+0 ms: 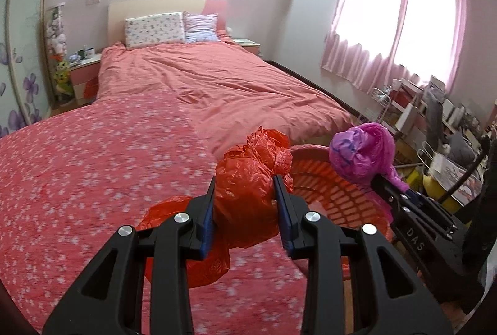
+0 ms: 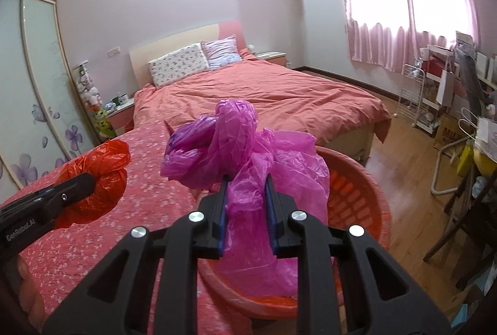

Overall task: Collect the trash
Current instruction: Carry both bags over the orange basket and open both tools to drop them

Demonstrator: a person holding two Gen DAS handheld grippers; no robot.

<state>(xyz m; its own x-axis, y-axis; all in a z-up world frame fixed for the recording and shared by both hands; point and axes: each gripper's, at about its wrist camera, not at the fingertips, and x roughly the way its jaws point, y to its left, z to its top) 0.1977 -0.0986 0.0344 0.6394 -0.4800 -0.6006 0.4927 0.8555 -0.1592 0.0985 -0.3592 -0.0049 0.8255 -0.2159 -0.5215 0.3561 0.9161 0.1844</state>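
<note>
1. Between my left tongs (image 1: 245, 195) I have the crumpled red bag (image 1: 248, 179) pinched at its middle, pads pressing in from both sides; it rides just above the flowered bed cover (image 1: 77, 179), left of the basket
2. My right tongs (image 2: 247, 198) are clamped on the knotted pink bag (image 2: 236, 142), held over the near rim of the orange basket (image 2: 357, 195)
3. The pink bag's long axis runs up and down: knot uppermost, loose tail hanging into the basket
4. The red bag also stands roughly upright, twisted end away from me, loose skirt trailing below the tongs
5. To do this well, I would carry both bags over the basket's hollow, lower until the tails sit inside, then let go, so nothing catches on the rim
6. Beyond lies the made bed (image 1: 217, 80)
</note>
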